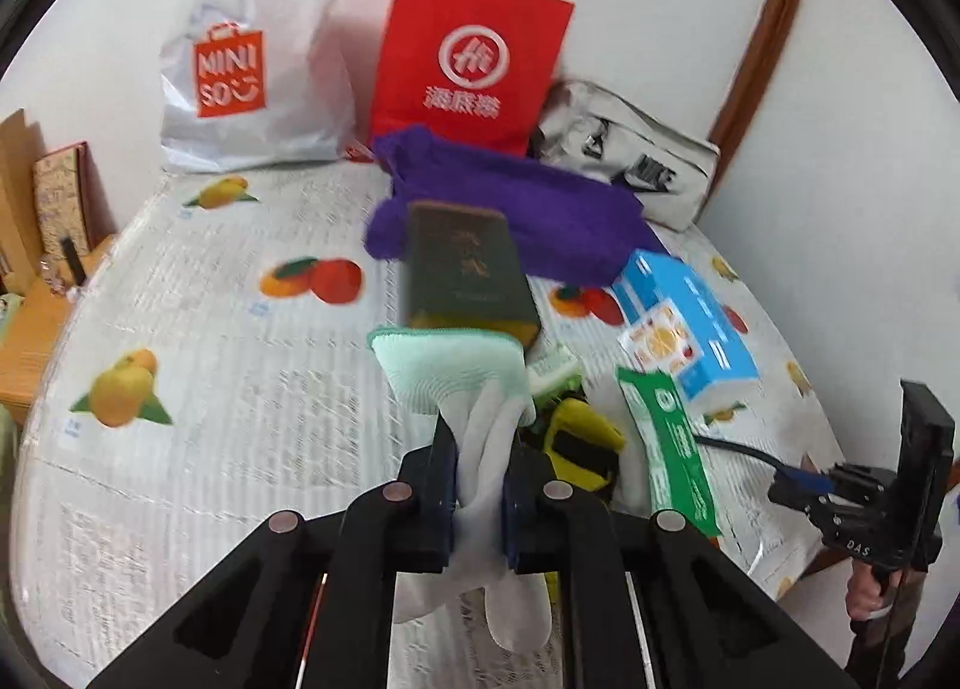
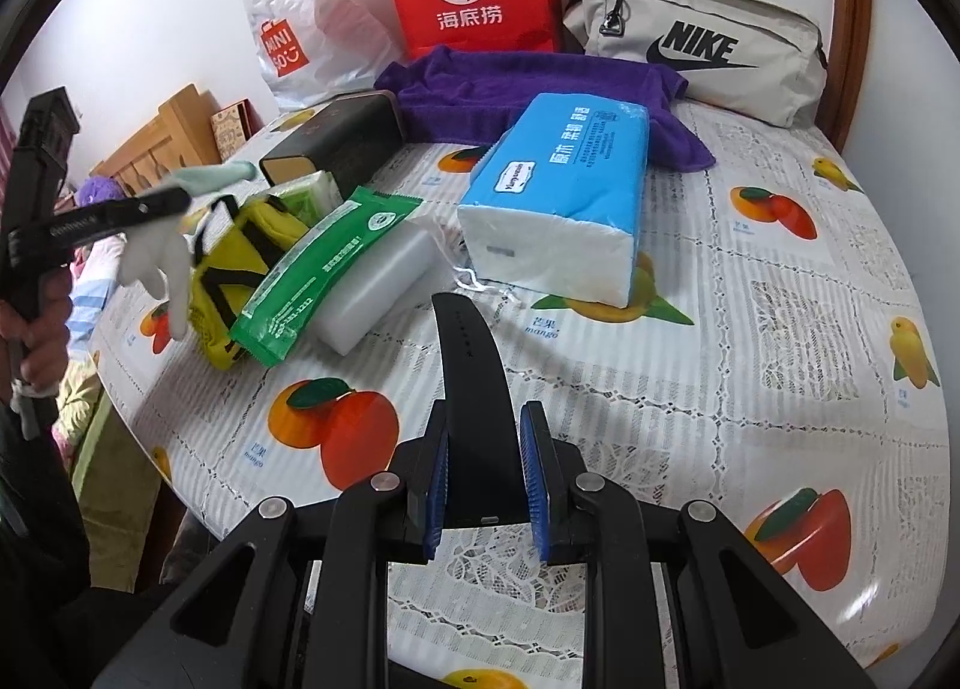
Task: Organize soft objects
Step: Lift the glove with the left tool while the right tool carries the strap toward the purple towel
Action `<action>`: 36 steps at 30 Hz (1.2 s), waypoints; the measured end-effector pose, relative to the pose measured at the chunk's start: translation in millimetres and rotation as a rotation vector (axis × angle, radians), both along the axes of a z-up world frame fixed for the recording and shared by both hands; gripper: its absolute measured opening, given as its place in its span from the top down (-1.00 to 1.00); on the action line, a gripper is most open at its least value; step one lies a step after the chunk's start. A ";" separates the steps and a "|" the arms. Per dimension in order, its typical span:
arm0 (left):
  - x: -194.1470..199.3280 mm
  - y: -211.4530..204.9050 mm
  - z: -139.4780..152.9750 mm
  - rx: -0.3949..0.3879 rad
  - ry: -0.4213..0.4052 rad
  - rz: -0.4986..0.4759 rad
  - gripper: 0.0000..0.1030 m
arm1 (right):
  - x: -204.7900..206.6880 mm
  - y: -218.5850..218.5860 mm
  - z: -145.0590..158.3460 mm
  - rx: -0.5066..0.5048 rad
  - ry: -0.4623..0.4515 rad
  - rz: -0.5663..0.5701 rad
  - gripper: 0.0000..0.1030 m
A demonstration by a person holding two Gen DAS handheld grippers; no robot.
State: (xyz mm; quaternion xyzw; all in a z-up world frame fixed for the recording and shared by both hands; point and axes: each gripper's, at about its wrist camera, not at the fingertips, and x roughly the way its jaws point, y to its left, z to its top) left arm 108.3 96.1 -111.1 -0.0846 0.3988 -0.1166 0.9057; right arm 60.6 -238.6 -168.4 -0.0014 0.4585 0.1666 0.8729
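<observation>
Glove (image 1: 480, 419) pinched in the left gripper (image 1: 480, 515): jaws closed on its white palm, green cuff ahead of the tips, fingers trailing behind and below the pads. Held mid-body, probably so the limp fabric lifts clear of the pile. Beyond the jaws, right of centre, lie a yellow item (image 1: 585, 443) and a green packet (image 1: 666, 443); further ahead a dark box (image 1: 462, 275) and purple towel (image 1: 516, 203). Right gripper (image 2: 485, 473) holds a black strap (image 2: 468, 389) between its blue pads (image 2: 437, 485), strap pointing forward onto the table (image 2: 780, 329). Tissue pack (image 2: 564, 191) lies ahead of those jaws. Judgement: glove lifted, destination not evident
</observation>
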 end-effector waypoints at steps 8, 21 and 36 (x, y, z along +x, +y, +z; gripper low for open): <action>4.6 18.8 6.4 -0.196 0.000 -0.014 0.78 | 1.6 -3.1 5.9 -0.002 -0.007 -0.016 0.56; 0.2 -14.9 51.9 -0.346 -0.069 -0.209 0.78 | -2.7 19.6 40.7 0.034 -0.084 0.045 0.56; 28.6 10.6 -39.9 -0.269 0.188 -0.036 0.78 | 17.7 92.5 46.9 0.055 -0.123 0.163 0.56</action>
